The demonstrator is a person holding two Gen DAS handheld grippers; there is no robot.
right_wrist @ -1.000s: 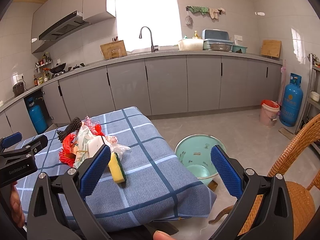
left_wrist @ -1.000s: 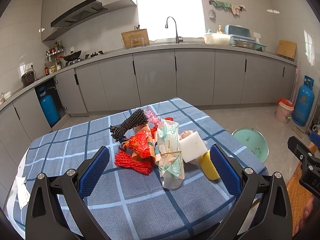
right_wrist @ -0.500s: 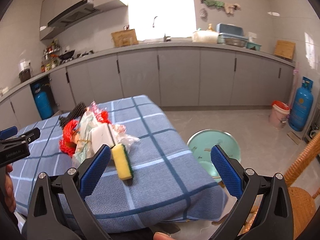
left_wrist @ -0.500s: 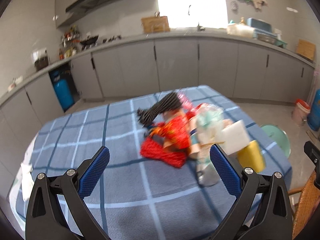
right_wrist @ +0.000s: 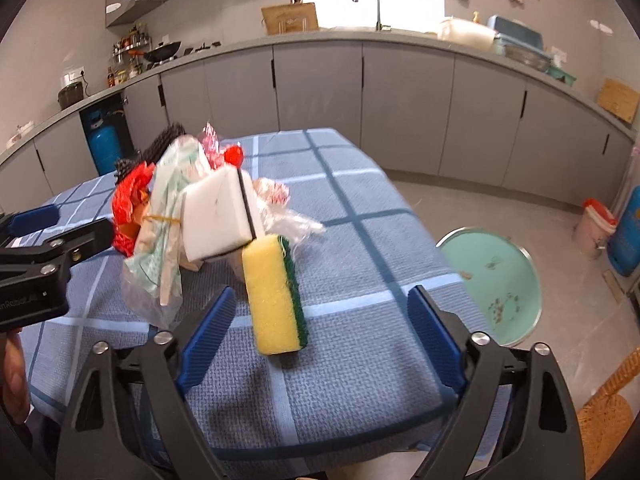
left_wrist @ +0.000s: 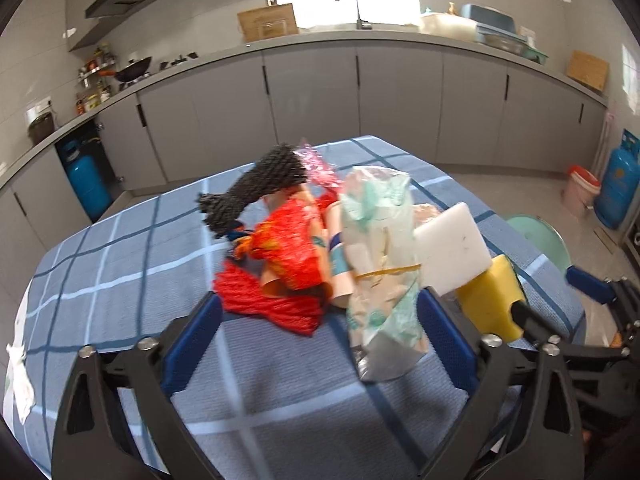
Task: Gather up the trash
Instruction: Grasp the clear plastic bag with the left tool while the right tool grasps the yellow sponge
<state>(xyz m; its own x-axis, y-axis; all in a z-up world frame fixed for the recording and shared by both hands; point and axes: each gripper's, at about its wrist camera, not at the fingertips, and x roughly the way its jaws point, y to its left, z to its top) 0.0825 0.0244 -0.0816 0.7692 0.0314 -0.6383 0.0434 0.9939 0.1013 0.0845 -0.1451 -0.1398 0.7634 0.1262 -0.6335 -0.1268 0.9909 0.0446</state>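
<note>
Blue-padded left gripper (left_wrist: 316,336) and right gripper (right_wrist: 320,334) have both closed in on the trash heap (left_wrist: 320,240), jaws wide open and empty; grabbing looks imminent.

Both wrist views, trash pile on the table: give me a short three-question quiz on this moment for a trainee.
1. True or false: the right gripper is shut on the yellow sponge.
2. Multiple choice: the white foam block is (A) lying flat on the floor, (B) propped up in the pile just behind the sponge, (C) held by the left gripper.
3. Fill in: beside the table, on the floor, stands a pale green ____.

Key: 1 false, its jaws are open and hold nothing. 2 B. 3 basin.
</note>
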